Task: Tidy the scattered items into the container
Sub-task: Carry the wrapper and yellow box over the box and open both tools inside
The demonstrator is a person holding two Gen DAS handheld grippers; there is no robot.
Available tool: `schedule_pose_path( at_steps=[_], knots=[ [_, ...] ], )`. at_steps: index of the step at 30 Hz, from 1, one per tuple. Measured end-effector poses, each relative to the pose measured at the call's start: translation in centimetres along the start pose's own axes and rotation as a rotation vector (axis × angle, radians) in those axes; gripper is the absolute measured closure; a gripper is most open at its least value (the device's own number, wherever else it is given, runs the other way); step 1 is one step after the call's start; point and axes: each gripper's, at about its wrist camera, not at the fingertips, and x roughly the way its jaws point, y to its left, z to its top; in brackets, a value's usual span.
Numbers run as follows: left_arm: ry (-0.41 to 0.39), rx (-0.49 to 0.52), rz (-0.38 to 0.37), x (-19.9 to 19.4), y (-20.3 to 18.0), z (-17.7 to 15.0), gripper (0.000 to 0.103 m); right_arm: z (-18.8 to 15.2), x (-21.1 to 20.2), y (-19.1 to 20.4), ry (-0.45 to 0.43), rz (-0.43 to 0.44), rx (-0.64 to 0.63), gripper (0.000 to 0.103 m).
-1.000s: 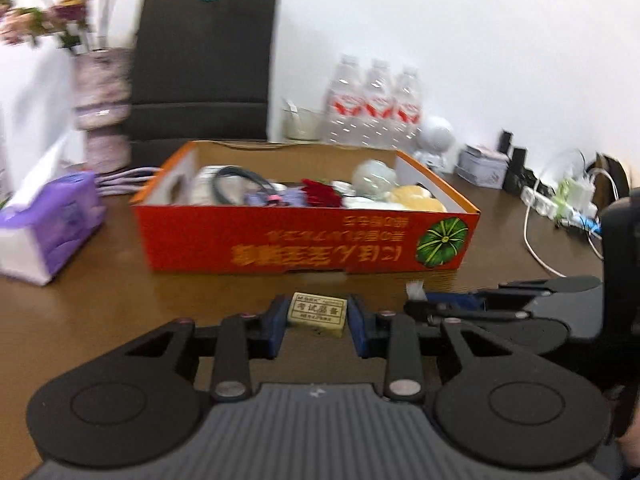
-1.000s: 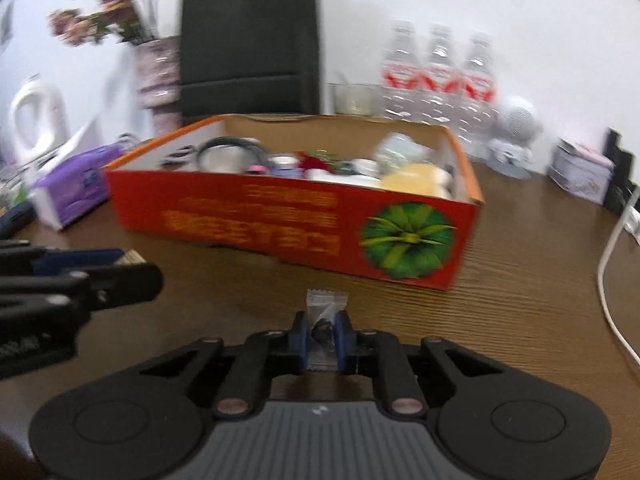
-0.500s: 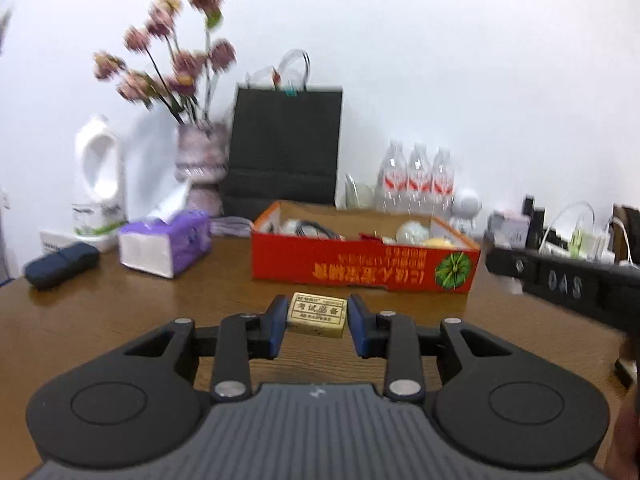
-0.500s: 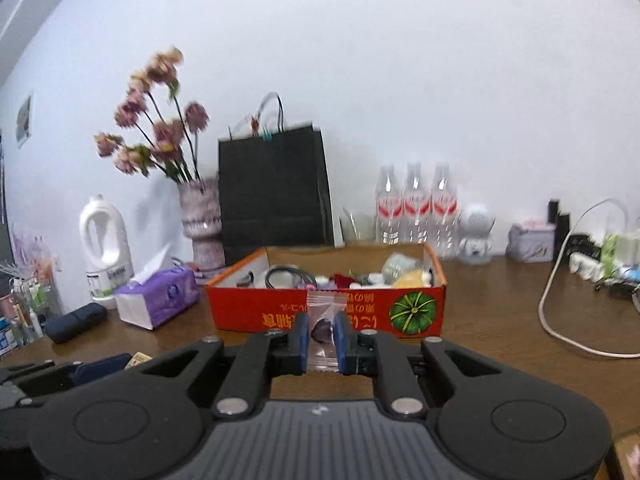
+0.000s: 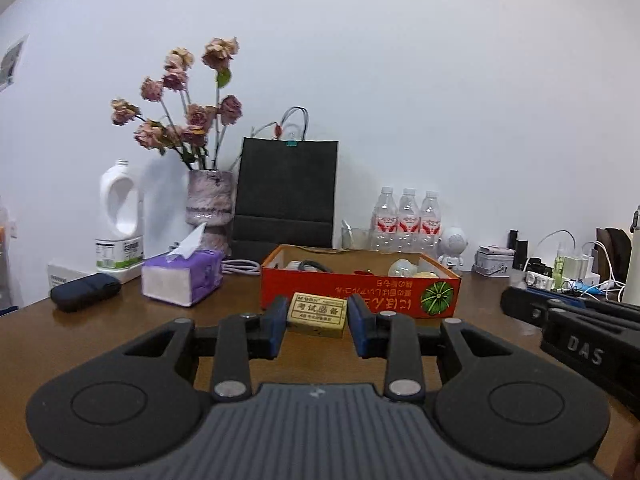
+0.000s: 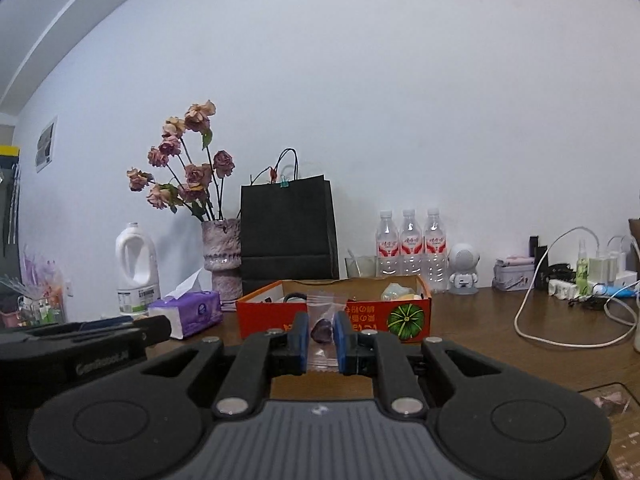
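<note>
My left gripper (image 5: 317,317) is shut on a yellowish eraser (image 5: 317,314) with printed characters, held off the table. My right gripper (image 6: 322,330) is shut on a small clear zip bag (image 6: 322,330) with a dark purple piece inside. Both point roughly level at the orange cardboard box (image 5: 360,301), also (image 6: 376,314), which stands well ahead of them on the brown table (image 5: 120,332). The box holds several items, among them a black cable loop and pale round things. Each gripper's body shows at the edge of the other's view.
Behind the box stand a black paper bag (image 5: 286,194), a vase of dried roses (image 5: 209,204), three water bottles (image 5: 408,220) and a white jug (image 5: 120,216). A purple tissue pack (image 5: 182,278) and a dark case (image 5: 85,291) lie left. Cables and chargers (image 6: 580,280) crowd the right.
Both grippers have pulled back from the box and tilted up toward level, so the box looks smaller and farther. Each still holds its item.
</note>
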Motion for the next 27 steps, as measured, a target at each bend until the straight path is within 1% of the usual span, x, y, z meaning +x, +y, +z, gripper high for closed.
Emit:
schedule_pose_path(
  at_steps=[3,5,7,9,12,13,15,17,18,20,22,23,25,27],
  knots=[
    [0.003,-0.002,-0.041,3.2,0.2,1.4,0.070,1.2,2.8,-0.7,0.025,0.000,0.016,0.090],
    [-0.008,0.014,-0.072,6.0,0.0,2.7,0.070,2.3,5.6,-1.2,0.046,0.008,0.018,0.090],
    [-0.007,0.026,-0.093,9.8,-0.1,4.2,0.070,3.3,9.2,-1.5,0.077,0.019,0.019,0.090],
    [0.017,0.028,-0.099,14.0,-0.2,5.5,0.070,4.5,12.9,-2.3,0.096,0.026,0.024,0.090],
    [0.092,0.020,-0.083,20.9,0.2,7.9,0.070,6.8,19.0,-3.6,0.116,0.033,0.045,0.090],
    [0.128,0.023,-0.072,23.2,0.3,8.7,0.070,7.7,21.0,-4.1,0.127,0.035,0.056,0.090],
    [0.209,0.054,-0.084,27.4,0.4,9.8,0.069,9.1,24.6,-5.0,0.153,0.047,0.071,0.090],
    [0.301,0.090,-0.100,31.5,0.5,9.9,0.069,10.1,28.2,-5.8,0.199,0.037,0.072,0.090],
    [0.360,0.098,-0.113,33.7,0.5,9.7,0.069,10.4,30.1,-6.1,0.247,0.033,0.071,0.090],
    [0.469,0.094,-0.135,37.4,0.7,9.3,0.069,10.4,34.3,-6.8,0.382,0.069,0.100,0.090],
    [0.579,0.091,-0.158,40.9,0.6,8.7,0.069,9.8,38.8,-7.3,0.549,0.115,0.111,0.090],
    [0.627,0.087,-0.158,42.4,0.6,8.3,0.069,9.2,40.7,-7.4,0.616,0.121,0.112,0.090],
    [0.715,0.089,-0.145,44.8,0.4,7.4,0.069,7.8,44.4,-8.0,0.740,0.105,0.121,0.090],
    [0.776,0.077,-0.128,46.6,0.6,6.6,0.070,6.5,47.0,-8.7,0.840,0.105,0.165,0.090]
  ],
)
